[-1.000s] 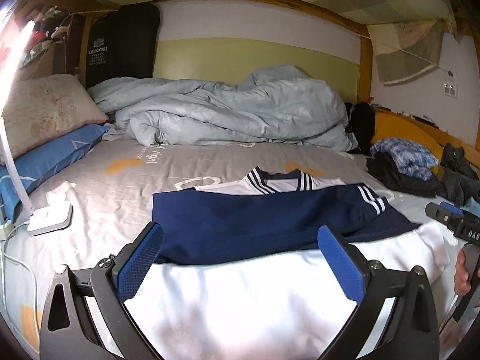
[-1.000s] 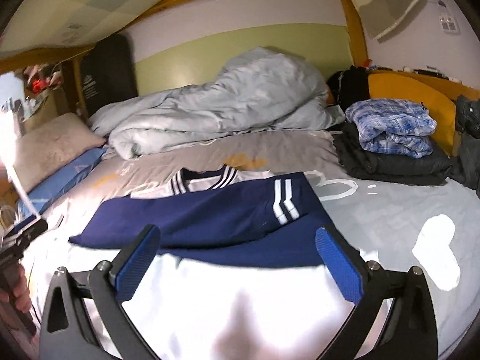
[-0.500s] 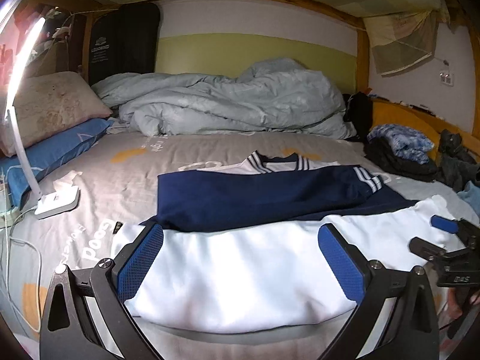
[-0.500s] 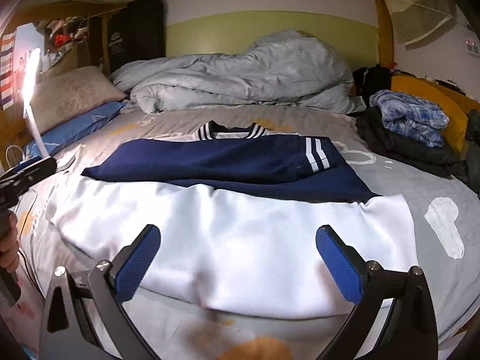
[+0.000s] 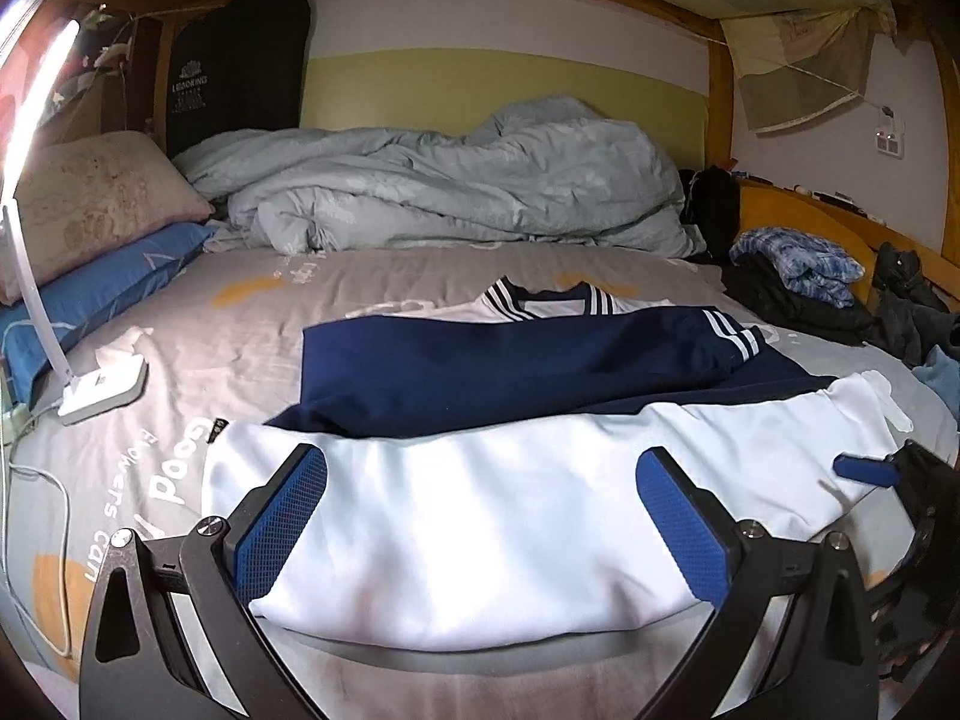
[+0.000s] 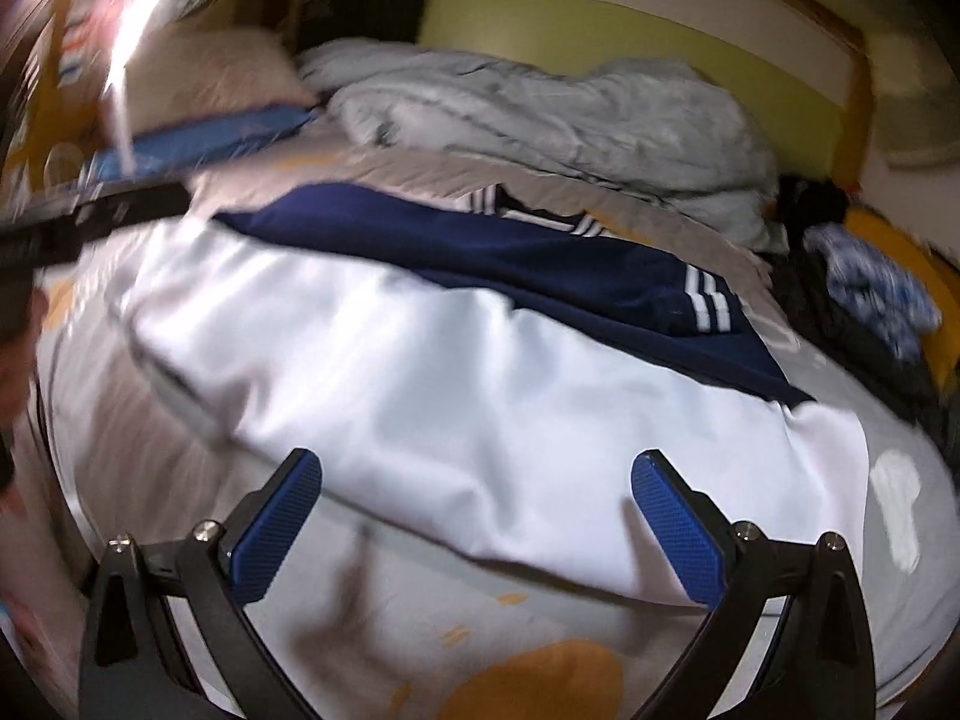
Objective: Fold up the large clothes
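Bed sheet (image 5: 252,324), grey with orange patches and white lettering. Jacket (image 5: 480,498), white body with navy sleeves, lies flat across the near half, sleeves folded over the chest, striped collar (image 5: 543,300) toward the far side.

Edges: the jacket's near hem is a soft rounded fold, with a strip of bare sheet between it and the front of the bed. Its left edge stops short of the desk lamp (image 5: 105,384), whose white base sits on the sheet with a cable trailing forward. Its right corner lies near a pile of dark clothes (image 5: 798,300) topped by a blue plaid garment. A crumpled pale blue duvet (image 5: 450,192) fills the far end; stacked pillows (image 5: 90,222) are at far left. Open sheet between collar and duvet.

Left gripper (image 5: 480,516): jaws spread wide, blue pads over the white fabric near the hem, pinching nothing; whether they touch the cloth is unclear.

Right gripper (image 6: 477,528): jaws equally wide apart, holding nothing, over the hem's right part. This view is motion-blurred.
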Demonstrator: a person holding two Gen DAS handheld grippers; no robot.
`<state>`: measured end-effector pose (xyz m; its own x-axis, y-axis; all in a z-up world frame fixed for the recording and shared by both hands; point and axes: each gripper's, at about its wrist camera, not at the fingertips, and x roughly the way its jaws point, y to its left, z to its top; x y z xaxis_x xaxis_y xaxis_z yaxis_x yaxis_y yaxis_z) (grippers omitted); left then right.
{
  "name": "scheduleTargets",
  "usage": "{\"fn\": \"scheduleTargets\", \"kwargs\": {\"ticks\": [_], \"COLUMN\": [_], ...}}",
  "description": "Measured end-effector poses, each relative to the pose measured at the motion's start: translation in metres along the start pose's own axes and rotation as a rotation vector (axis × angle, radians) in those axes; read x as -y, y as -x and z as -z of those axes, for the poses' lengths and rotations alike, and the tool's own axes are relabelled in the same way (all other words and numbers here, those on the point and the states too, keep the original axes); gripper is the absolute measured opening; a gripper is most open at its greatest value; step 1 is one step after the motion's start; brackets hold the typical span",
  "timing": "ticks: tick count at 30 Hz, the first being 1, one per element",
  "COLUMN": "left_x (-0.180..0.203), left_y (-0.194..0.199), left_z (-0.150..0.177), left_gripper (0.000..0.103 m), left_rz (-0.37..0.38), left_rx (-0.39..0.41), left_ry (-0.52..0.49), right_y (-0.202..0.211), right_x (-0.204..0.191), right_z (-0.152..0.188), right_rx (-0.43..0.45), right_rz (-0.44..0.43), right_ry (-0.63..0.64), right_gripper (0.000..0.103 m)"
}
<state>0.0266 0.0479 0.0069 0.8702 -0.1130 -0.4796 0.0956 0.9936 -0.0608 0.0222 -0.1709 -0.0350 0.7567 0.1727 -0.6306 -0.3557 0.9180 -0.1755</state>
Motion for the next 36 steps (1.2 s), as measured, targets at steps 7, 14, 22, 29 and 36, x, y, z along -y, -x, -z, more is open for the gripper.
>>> {"fn": "scheduleTargets", "kwargs": {"ticks": [7, 14, 22, 29, 36], "left_x": [-0.006, -0.017, -0.007, 0.0, 0.027], "left_y": [-0.006, -0.022, -0.027, -0.027, -0.037], "left_z": [0.001, 0.005, 0.01, 0.013, 0.024], "left_gripper": [0.102, 0.102, 0.102, 0.102, 0.102], "left_rz": [0.016, 0.06, 0.019, 0.039, 0.088], "left_rx": [-0.027, -0.109, -0.113, -0.139, -0.204], "left_ry": [0.033, 0.11, 0.047, 0.011, -0.165], "right_y": [-0.018, -0.037, -0.041, -0.035, -0.045], "right_x": [-0.008, 0.001, 0.014, -0.01, 0.03], "right_z": [0.007, 0.012, 0.013, 0.018, 0.01], "right_rx": [-0.101, -0.148, -0.211, -0.172, -0.179], "right_rz": [0.005, 0.227, 0.16, 0.152, 0.287], "right_ry": [0.061, 0.157, 0.109, 0.226, 0.096], "right_gripper": [0.103, 0.103, 0.103, 0.103, 0.103]}}
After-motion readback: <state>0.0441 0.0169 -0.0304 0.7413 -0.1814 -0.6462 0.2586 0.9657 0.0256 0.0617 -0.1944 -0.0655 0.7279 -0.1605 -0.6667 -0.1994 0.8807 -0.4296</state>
